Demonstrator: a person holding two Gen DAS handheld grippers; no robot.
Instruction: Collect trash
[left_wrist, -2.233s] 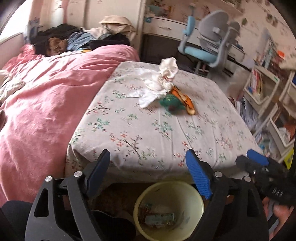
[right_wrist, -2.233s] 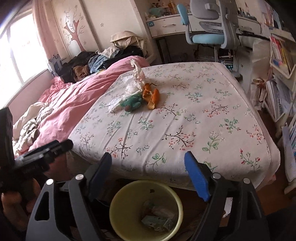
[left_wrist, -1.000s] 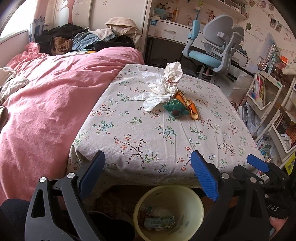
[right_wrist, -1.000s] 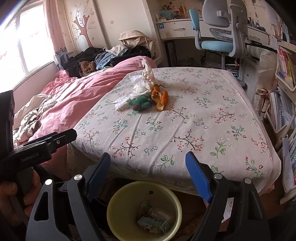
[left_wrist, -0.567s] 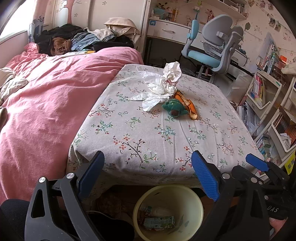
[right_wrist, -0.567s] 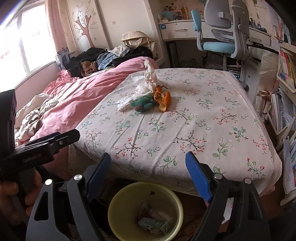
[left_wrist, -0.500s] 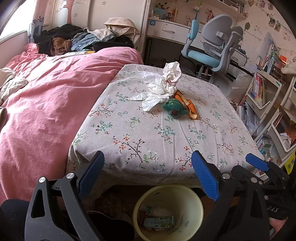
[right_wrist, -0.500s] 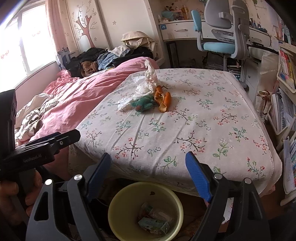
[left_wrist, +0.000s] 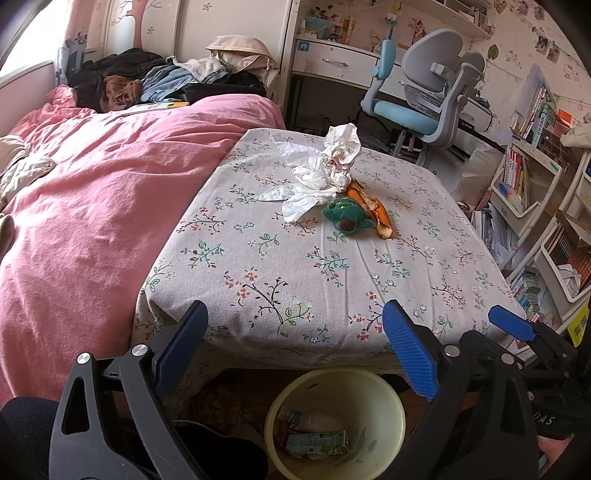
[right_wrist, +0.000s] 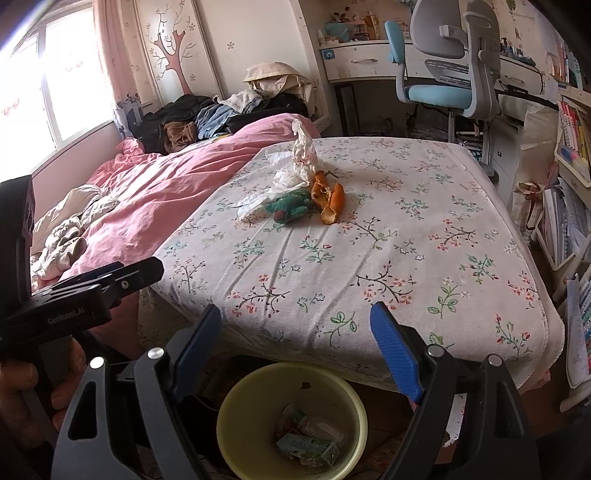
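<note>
Compared with a moment ago, almost nothing has changed: both grippers hang at the same place above the pale yellow round plastic bin (left_wrist: 334, 417), and the rubbish on the bed has not moved. The view only widened slightly about two seconds ago. I judge this is a pause before the next reach, so no new piece is collected yet.

The left gripper (left_wrist: 295, 347) has its blue fingers wide apart with nothing between them. The right gripper (right_wrist: 297, 349) is equally wide and empty.

Inside the bin lie a flattened green and white drink carton (left_wrist: 317, 443) and some clear wrapping, on the bottom.

Far beyond the bin, near the middle of the floral bed sheet (left_wrist: 295, 273), lie the crumpled white tissue paper (left_wrist: 321, 173), the orange fruit peel (left_wrist: 376, 212) and a small green plush toy (left_wrist: 343, 216), all touching one another.
</note>
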